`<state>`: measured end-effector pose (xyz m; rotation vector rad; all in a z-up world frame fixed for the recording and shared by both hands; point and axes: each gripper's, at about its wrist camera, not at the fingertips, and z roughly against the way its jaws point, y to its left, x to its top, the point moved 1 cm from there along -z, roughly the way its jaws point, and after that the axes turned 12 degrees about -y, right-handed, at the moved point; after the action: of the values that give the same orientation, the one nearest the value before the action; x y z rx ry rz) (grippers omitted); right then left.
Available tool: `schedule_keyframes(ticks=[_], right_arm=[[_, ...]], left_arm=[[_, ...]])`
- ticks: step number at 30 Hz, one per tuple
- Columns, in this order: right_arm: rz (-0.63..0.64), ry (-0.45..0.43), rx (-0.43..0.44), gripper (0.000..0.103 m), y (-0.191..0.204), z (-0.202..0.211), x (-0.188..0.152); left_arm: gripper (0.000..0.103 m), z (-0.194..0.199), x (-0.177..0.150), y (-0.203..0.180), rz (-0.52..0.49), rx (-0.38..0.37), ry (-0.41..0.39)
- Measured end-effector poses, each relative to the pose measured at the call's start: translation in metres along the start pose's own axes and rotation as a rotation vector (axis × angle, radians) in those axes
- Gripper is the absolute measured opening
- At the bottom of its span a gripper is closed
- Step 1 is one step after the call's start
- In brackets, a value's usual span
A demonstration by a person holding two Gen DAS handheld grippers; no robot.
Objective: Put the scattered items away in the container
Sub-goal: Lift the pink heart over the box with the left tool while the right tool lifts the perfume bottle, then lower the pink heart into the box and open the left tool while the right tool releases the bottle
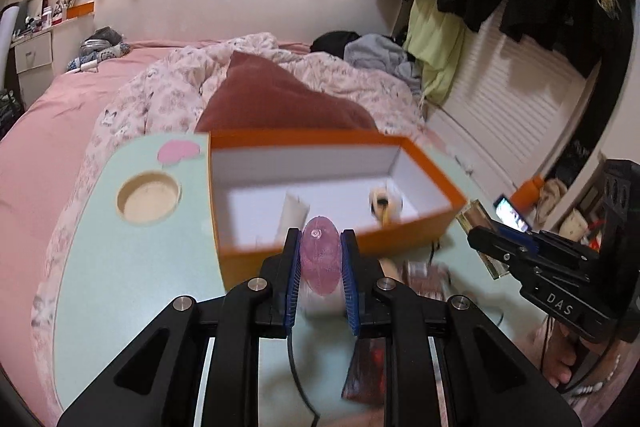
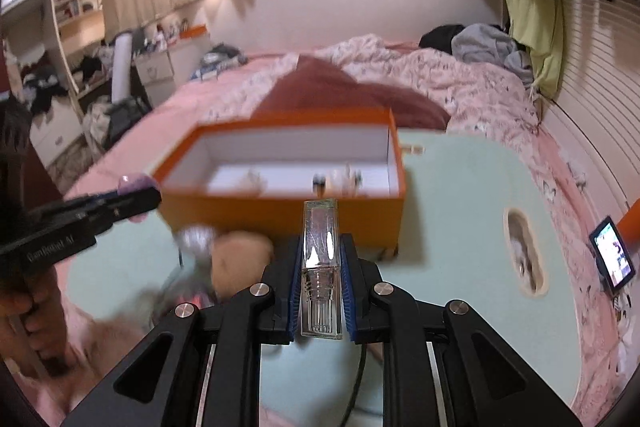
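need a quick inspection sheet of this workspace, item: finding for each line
surface: pale green lap table on a pink bed.
job's things: open orange cardboard box holding a white tube and a small round item.
clutter: blurred items by the box's near side; a lit phone at the right.
grippers: left hand-held gripper shut on a pink oval piece; right hand-held gripper shut on a clear rectangular bottle.
cables: black cable under the left one.
surroundings: curtains, hanging dark clothes.

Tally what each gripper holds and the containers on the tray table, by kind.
Pink oval item, in the left gripper: 1
Clear rectangular bottle, in the right gripper: 1
Orange box: 1
Total: 3
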<state>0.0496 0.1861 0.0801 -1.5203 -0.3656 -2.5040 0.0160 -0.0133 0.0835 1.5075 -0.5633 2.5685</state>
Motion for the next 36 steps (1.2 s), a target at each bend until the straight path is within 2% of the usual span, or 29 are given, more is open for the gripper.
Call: schedule_keyframes(ticks=[4, 7, 11, 15, 18, 30, 31, 34, 35, 36], right_arm=[[-0.004, -0.034, 0.038, 0.016, 0.011, -0.017, 0.031], [-0.007, -0.059, 0.039, 0.017, 0.020, -0.041, 0.044], [0.011, -0.070, 0.011, 0.017, 0.026, -0.071, 0.036], [-0.010, -0.012, -0.007, 0.017, 0.021, -0.093, 0.021], [0.001, -0.012, -0.034, 0.017, 0.018, -0.095, 0.017], [0.039, -0.013, -0.065, 0.017, 0.023, -0.095, 0.012], [0.047, -0.011, -0.069, 0.019, 0.024, -0.096, 0.012], [0.045, -0.042, -0.086, 0.050, 0.023, -0.089, 0.014], [0.038, -0.065, -0.091, 0.058, 0.021, -0.084, 0.016], [0.019, -0.108, -0.088, 0.060, 0.017, -0.073, 0.019]], left_arm=[[0.020, -0.024, 0.027, 0.004, 0.053, 0.012, -0.011], [0.020, -0.043, 0.028, 0.002, 0.060, 0.018, 0.002], [0.020, -0.063, 0.013, 0.000, 0.045, 0.048, 0.001], [0.020, -0.079, -0.004, 0.004, 0.026, 0.074, 0.049], [0.020, -0.080, -0.008, -0.004, -0.044, 0.116, 0.043], [0.022, -0.078, -0.008, -0.002, -0.027, 0.102, 0.024], [0.024, -0.077, -0.008, -0.001, -0.015, 0.094, 0.018], [0.032, -0.069, -0.005, 0.002, 0.029, 0.087, 0.001], [0.041, -0.062, -0.003, 0.003, 0.047, 0.085, -0.016], [0.055, -0.055, -0.001, 0.004, 0.060, 0.084, -0.034]])
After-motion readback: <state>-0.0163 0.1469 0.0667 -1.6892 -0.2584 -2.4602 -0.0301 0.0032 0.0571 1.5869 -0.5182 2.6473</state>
